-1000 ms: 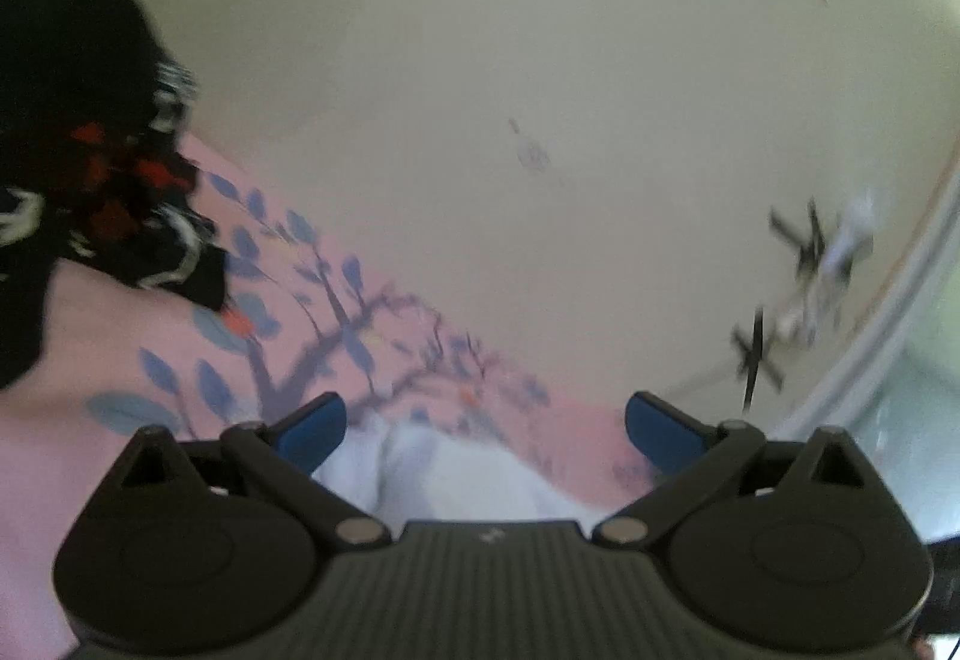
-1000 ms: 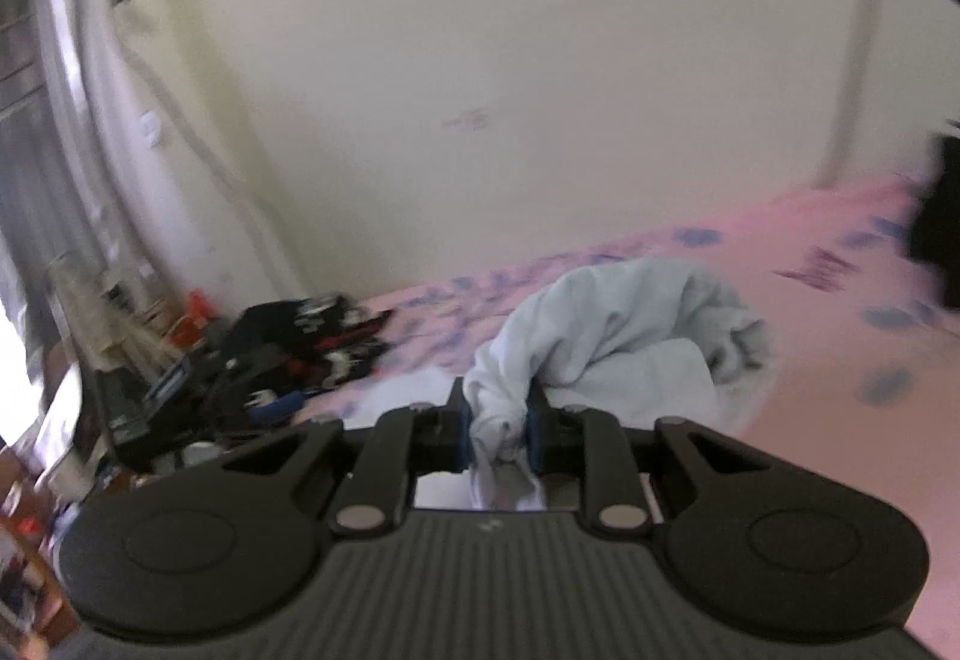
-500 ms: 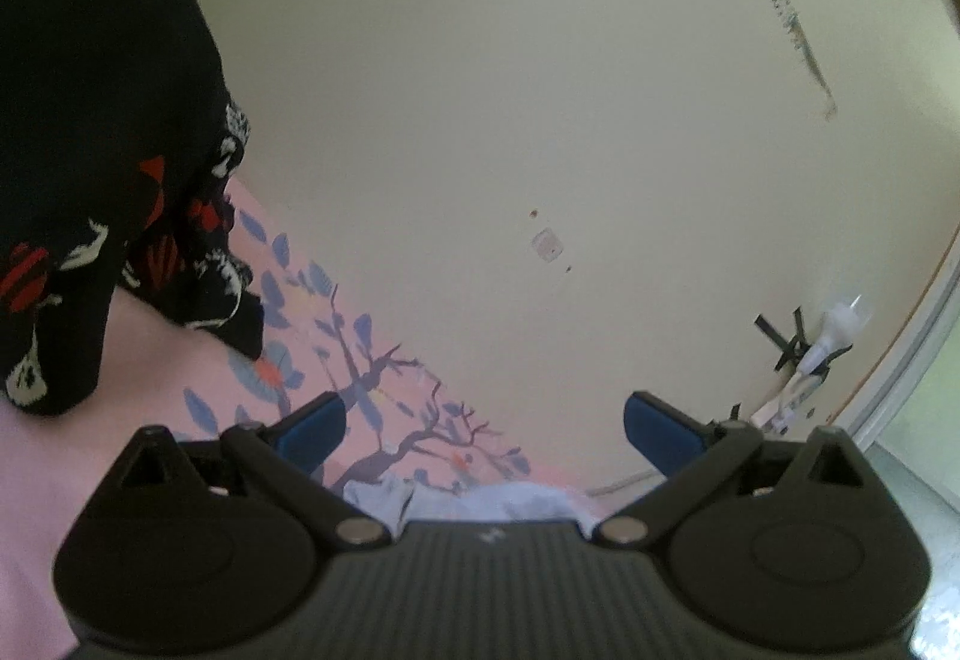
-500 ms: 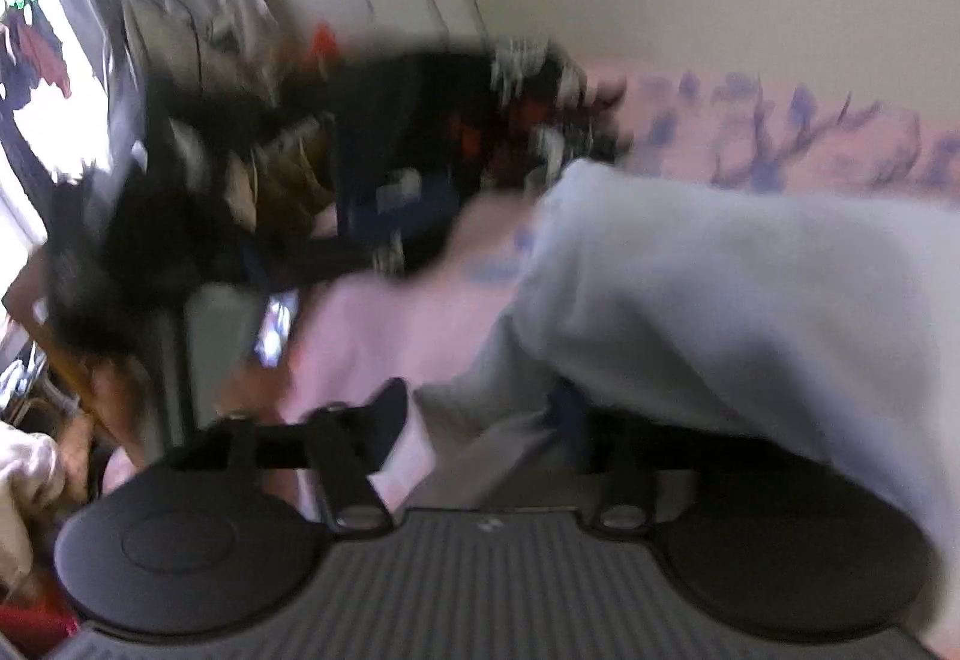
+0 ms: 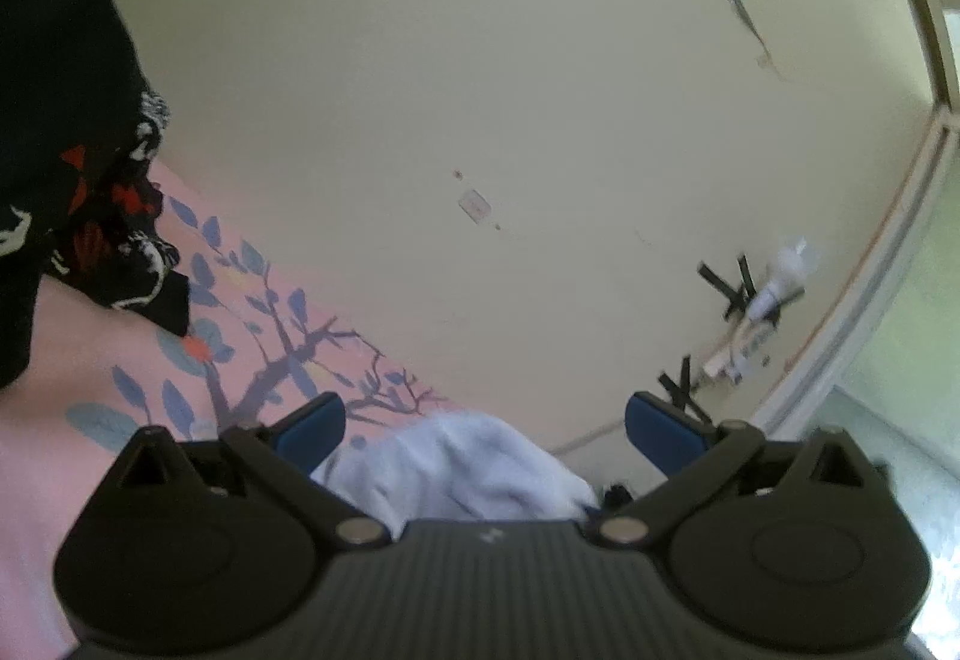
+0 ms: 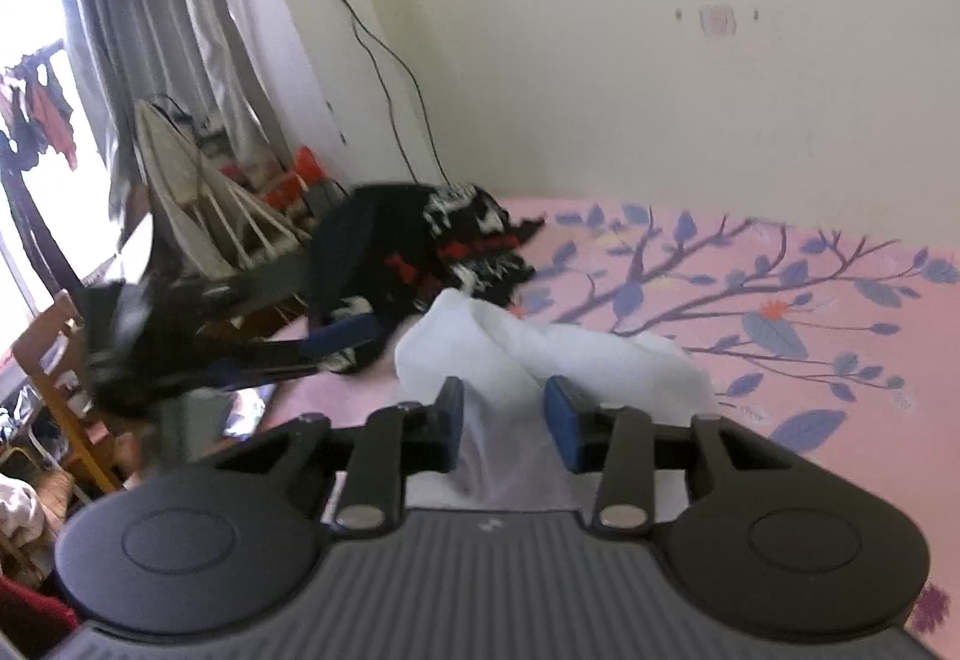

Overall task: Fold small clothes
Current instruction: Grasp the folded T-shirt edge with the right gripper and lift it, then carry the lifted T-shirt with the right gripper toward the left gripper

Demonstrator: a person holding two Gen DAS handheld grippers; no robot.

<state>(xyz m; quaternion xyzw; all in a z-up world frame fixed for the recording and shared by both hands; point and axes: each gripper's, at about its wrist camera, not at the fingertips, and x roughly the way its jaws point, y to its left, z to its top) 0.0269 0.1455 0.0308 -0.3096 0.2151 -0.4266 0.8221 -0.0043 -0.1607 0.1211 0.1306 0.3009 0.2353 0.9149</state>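
Note:
A crumpled white garment (image 6: 540, 354) lies on the pink bed sheet (image 6: 810, 420) with its blue tree print. My right gripper (image 6: 503, 420) sits low over the garment's near end with its jaws partly apart; cloth lies between the blue pads (image 6: 561, 420) without being pinched. In the left wrist view the same white garment (image 5: 462, 468) bunches just below my left gripper (image 5: 485, 429), which is wide open and empty. My left gripper also shows in the right wrist view (image 6: 240, 336), blurred, at the left.
A pile of black clothes with red and white print (image 6: 432, 246) lies at the bed's far left corner, and shows in the left wrist view (image 5: 72, 180). A folded drying rack (image 6: 198, 216), a wooden chair (image 6: 54, 360) and curtains stand beside the bed. The cream wall (image 5: 480, 120) borders the bed.
My right gripper has opened and let go of the white garment, which now lies on the bed. The right view swung toward the bed's left corner. My left gripper stayed open.

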